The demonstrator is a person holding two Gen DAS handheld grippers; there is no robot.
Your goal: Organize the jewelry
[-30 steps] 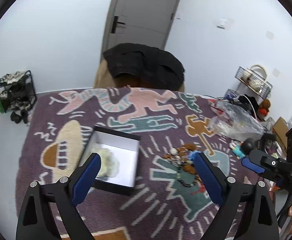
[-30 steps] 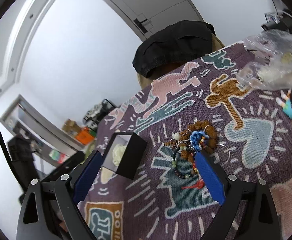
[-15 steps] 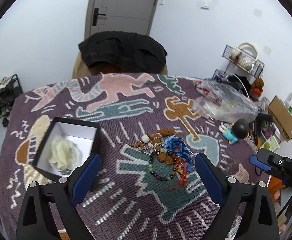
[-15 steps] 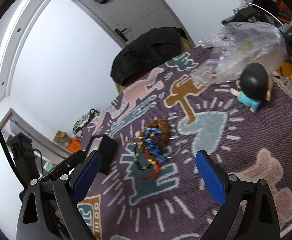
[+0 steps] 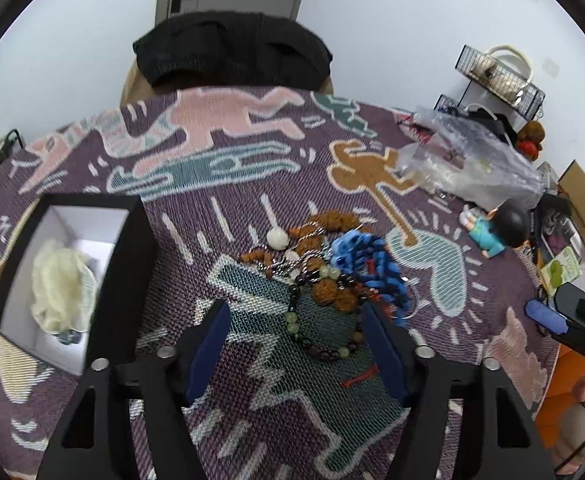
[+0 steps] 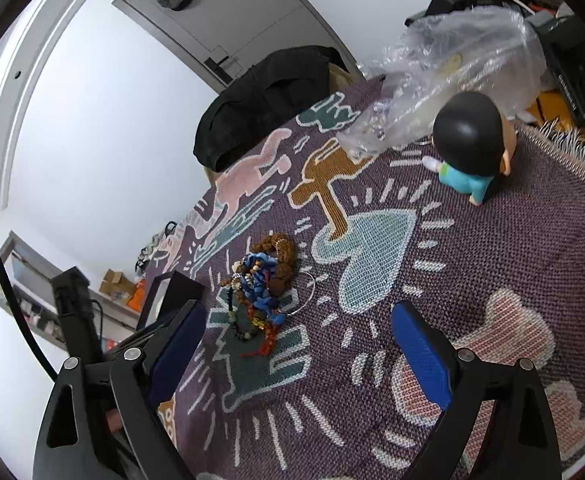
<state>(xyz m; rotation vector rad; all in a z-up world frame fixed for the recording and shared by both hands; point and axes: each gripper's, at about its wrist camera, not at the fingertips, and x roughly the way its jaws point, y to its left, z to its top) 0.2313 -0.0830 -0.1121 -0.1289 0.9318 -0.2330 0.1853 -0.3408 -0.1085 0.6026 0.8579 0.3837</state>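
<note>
- The jewelry (image 5: 328, 276) lies heaped on the surface (image 5: 252, 380), just right of the box (image 5: 128, 264).
- Left gripper (image 5: 298, 344) is nearer: its jaws are closing, astride the heap's near beads, not pressing yet.
- Right gripper (image 6: 296, 344) hangs right of the heap, jaws wide, closing slightly, empty.

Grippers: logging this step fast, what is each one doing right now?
Left gripper: closing, dark bead bracelet between its fingers, not gripped.
Right gripper: closing slightly, nothing between its fingers.
</note>
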